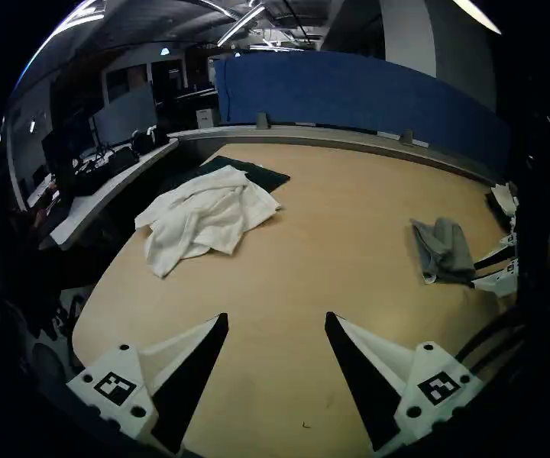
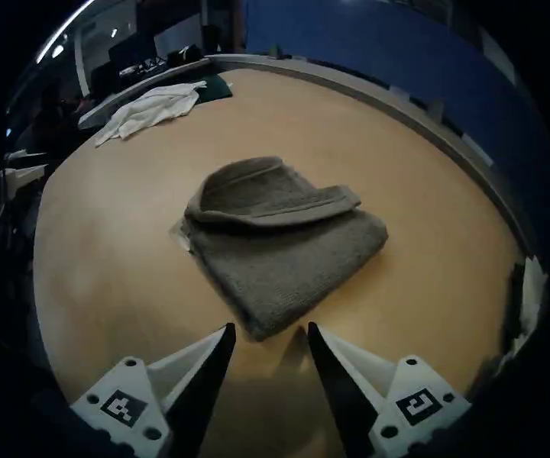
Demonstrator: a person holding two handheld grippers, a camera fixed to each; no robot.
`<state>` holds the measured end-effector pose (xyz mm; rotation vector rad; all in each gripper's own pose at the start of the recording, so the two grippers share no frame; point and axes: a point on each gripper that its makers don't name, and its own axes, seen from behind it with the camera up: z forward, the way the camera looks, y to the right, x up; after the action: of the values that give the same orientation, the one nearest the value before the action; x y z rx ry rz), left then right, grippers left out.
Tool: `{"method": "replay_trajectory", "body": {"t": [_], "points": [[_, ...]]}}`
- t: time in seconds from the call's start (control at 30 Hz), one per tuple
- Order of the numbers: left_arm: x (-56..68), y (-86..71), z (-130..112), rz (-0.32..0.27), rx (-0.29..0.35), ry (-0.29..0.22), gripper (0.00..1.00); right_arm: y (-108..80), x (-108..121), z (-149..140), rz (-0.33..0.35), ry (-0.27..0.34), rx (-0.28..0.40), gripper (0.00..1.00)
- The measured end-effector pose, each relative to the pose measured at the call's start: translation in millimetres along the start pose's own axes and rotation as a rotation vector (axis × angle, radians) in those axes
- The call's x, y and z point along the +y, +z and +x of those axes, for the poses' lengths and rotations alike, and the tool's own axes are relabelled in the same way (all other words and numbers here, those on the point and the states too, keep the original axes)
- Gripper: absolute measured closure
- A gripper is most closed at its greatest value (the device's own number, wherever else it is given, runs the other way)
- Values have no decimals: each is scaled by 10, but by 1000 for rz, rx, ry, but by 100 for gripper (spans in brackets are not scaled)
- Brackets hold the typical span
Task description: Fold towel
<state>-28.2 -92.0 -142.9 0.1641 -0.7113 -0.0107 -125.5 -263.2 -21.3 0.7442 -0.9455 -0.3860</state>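
- On the table (image 2: 443,252), your grey towel (image 2: 283,252) lies folded, fold running 9 to 3 o'clock, one corner pointing to 6 o'clock, just beyond your right gripper (image 2: 271,324), fingers parted.
- Left gripper (image 1: 276,314): fingers wide apart, empty.

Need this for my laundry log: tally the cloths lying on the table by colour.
White towel: 1
Grey towel: 1
Dark green cloth: 1
Total: 3
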Motion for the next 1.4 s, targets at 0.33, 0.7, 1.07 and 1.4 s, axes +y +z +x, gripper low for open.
{"method": "replay_trajectory", "body": {"t": [0.33,0.7,1.07,1.4], "points": [[8,17,-19,-2,-2,2,6,43,-25,-11,6,25,-8,77],[-17,29,-15,1,-2,3,6,14,-16,8,5,24,-3,93],[13,13,82,-5,11,3,6,-298,80,413,-29,-24,81,94],[42,-54,288,-16,52,-2,6,-876,142,1214,-69,-110,222,94]]}}
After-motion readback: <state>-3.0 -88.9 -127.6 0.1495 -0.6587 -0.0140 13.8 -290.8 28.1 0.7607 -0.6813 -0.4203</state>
